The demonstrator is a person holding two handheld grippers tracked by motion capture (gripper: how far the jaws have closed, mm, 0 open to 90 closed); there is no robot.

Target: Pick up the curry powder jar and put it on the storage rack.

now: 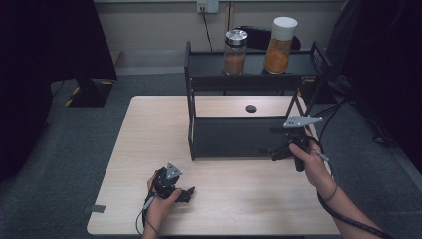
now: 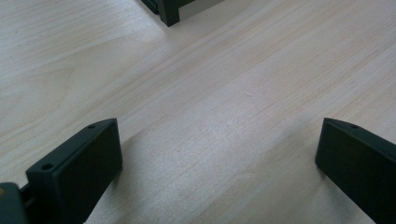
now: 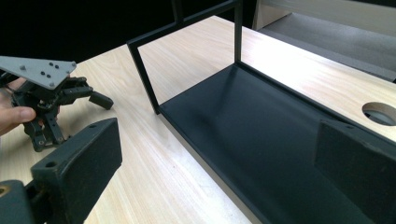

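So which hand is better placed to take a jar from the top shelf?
Probably the right: its claw is open at the rack, below the white-lidded jar. The left claw, also open, sits low near the table's front edge.

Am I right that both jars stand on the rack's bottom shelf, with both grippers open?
Not quite. The high view shows both jars on the rack's top shelf; its bottom shelf is bare. The left gripper and right gripper are indeed open.
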